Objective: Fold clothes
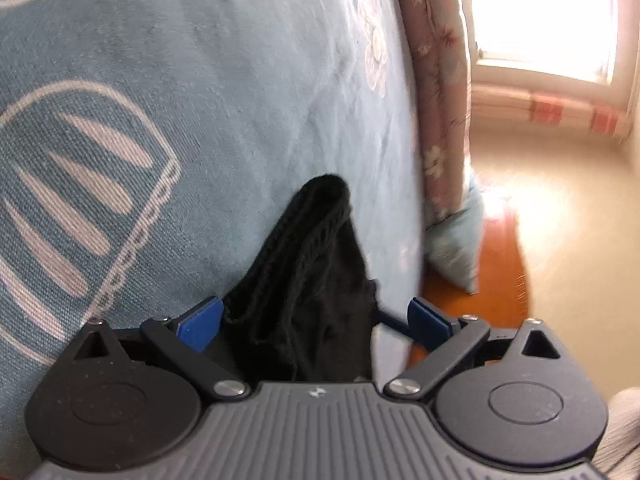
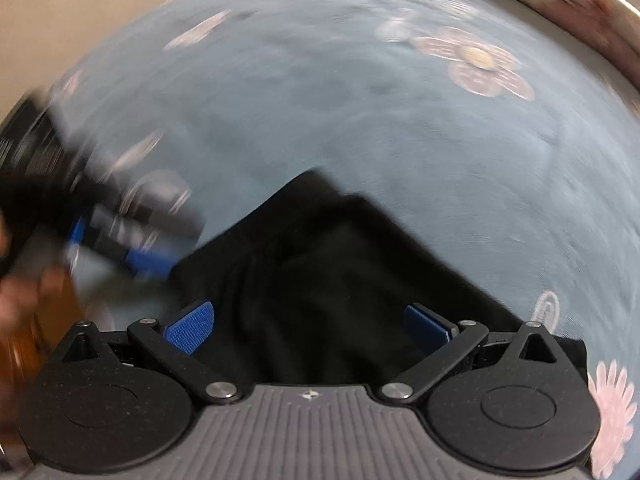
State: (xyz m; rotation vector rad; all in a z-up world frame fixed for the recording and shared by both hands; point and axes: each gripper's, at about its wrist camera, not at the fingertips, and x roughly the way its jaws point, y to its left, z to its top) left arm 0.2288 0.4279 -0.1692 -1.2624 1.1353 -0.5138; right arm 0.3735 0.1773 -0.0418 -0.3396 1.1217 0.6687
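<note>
Looking down my left gripper (image 1: 296,320), the black garment (image 1: 308,280) runs lengthwise straight away between spread, non-pinching pads on the blue bedspread (image 1: 200,100). My right gripper (image 2: 308,326) hangs spread over its folded bulk, so left's better lined up, I reckon.

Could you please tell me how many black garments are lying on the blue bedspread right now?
1: the black garment lies on the bedspread, between the open right gripper pads; its corner shows at the left gripper. Others may be hidden.
</note>
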